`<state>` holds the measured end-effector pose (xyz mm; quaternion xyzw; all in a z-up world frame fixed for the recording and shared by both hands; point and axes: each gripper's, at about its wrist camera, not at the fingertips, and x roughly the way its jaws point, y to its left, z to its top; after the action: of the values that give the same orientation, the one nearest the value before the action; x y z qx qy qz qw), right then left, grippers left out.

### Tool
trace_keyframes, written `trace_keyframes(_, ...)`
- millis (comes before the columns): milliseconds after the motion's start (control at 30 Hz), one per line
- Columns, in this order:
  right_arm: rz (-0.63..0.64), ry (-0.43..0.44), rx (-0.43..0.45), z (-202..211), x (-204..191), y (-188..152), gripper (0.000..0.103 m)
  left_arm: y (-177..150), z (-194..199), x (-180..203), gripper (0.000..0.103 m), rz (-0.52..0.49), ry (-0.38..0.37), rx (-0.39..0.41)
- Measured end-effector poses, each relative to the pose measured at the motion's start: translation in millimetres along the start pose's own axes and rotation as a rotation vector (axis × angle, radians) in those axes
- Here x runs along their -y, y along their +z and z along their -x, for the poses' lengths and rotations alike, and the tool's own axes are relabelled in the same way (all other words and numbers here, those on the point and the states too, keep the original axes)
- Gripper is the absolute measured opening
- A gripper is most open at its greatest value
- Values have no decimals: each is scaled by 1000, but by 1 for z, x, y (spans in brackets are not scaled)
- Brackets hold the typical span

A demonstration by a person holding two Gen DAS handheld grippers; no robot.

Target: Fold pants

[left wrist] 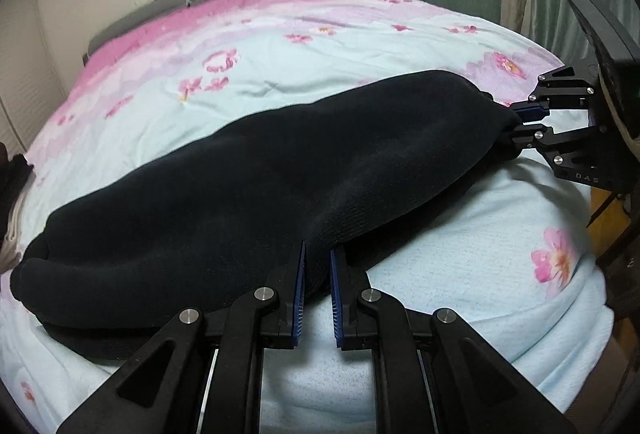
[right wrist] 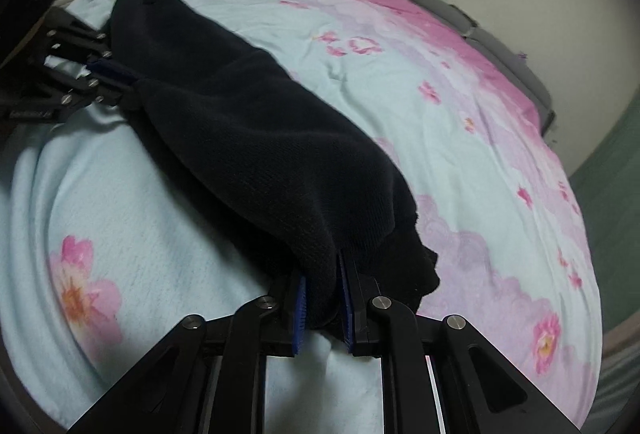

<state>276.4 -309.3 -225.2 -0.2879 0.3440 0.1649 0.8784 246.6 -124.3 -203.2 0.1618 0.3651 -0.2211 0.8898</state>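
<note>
Pants (left wrist: 248,170): soft, limp knit, judged light.
Left gripper (left wrist: 318,288): clamped on near edge, lower centre.
Right gripper (right wrist: 323,298): pinching the other end.

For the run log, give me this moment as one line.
task: fold pants | left gripper: shut on black pants | right gripper: shut on black pants | pants on bed
</note>
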Motion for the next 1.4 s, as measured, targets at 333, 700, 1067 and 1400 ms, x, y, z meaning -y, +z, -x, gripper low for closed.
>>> trace_keyframes(333,-177,-155,77,65,2,-2,60,4,54,-7,48,76,9,85)
trace_keyframes(700,-1145,122,72,55,46,-42,63,-1,81,-52,56,321,161,173)
trace_keyframes(1067,-1732,374,108,-3,52,-90,63,21,61,-25,56,254,144,178)
trace_keyframes(1400,-1805,332,152,-9,58,-99,56,127,-1,8,56,-116,-223,78)
